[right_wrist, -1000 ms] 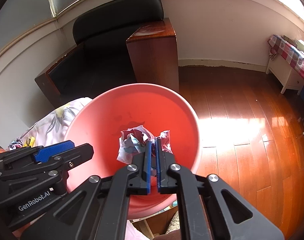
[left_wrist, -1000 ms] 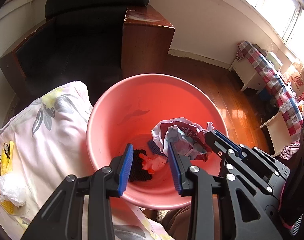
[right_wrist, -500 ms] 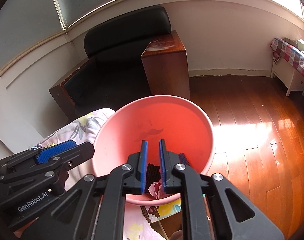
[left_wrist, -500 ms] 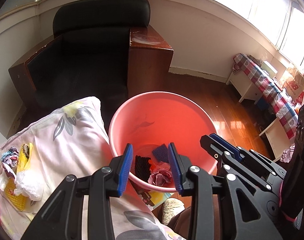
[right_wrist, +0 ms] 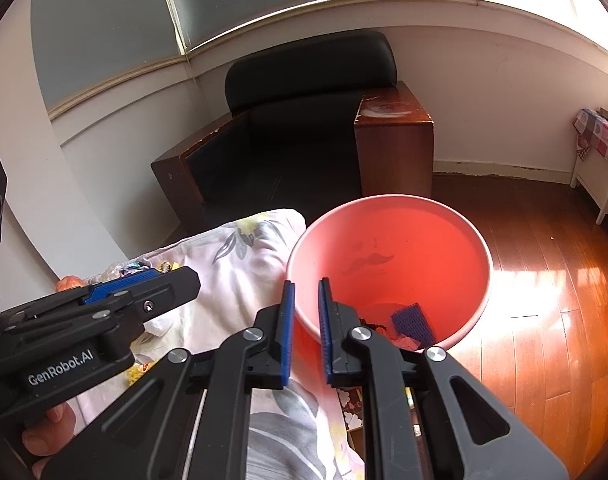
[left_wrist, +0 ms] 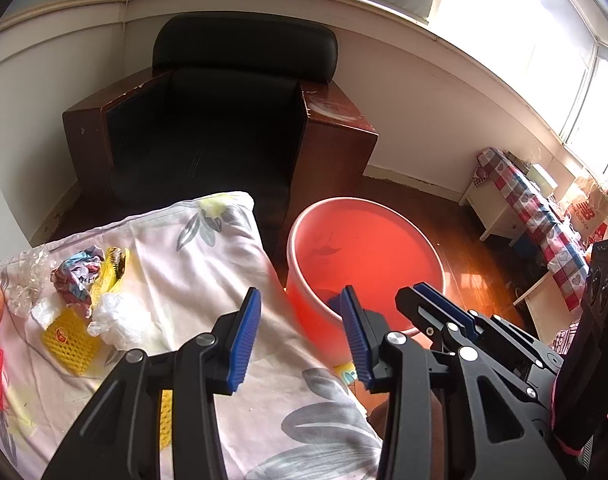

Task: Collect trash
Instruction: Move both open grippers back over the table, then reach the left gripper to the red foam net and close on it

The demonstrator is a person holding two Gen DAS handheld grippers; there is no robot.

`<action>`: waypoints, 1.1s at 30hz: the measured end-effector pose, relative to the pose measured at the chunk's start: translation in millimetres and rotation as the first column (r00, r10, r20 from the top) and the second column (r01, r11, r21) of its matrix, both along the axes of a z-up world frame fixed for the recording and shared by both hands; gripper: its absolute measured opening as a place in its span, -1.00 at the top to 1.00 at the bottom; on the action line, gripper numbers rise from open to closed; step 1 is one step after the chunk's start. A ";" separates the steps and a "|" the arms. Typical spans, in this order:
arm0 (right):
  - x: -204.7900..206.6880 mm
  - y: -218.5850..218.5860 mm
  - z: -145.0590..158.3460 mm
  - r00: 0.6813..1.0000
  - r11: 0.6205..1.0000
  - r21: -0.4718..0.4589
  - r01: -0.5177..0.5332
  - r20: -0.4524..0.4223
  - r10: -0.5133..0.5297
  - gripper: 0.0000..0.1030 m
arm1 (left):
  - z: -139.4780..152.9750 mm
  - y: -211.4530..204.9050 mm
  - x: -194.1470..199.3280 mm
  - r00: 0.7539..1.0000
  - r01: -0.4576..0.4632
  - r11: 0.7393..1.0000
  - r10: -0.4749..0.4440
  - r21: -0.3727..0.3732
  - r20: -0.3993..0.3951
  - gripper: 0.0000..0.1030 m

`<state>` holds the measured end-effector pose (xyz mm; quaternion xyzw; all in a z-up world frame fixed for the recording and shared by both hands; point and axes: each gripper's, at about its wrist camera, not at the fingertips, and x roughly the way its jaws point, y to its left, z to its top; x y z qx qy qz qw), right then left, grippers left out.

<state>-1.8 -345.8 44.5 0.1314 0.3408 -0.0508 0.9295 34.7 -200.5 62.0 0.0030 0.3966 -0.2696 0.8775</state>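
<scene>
The left tongs (left_wrist: 300, 334) are seen opening, nothing between the pads. The right tongs (right_wrist: 306, 330) are parted narrowly and empty. Trash (left_wrist: 78, 280) is strewn on the floral sheet (left_wrist: 208, 264), partly cut off at the left edge. The pink bin (right_wrist: 388, 252) is set beside the sheet; its contents (right_wrist: 412, 322) are largely hidden by its rim and the tongs.

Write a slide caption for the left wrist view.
Left hand-held gripper opening, empty, above floral cloth strewn with trash, red basin beside it.
</scene>
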 end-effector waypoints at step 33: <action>28.2 138.5 -54.0 0.939 0.944 0.062 -0.326 -0.100 0.330 0.50 | -87.5 280.9 -26.9 0.861 -0.499 0.861 0.505 0.099 -0.053 0.21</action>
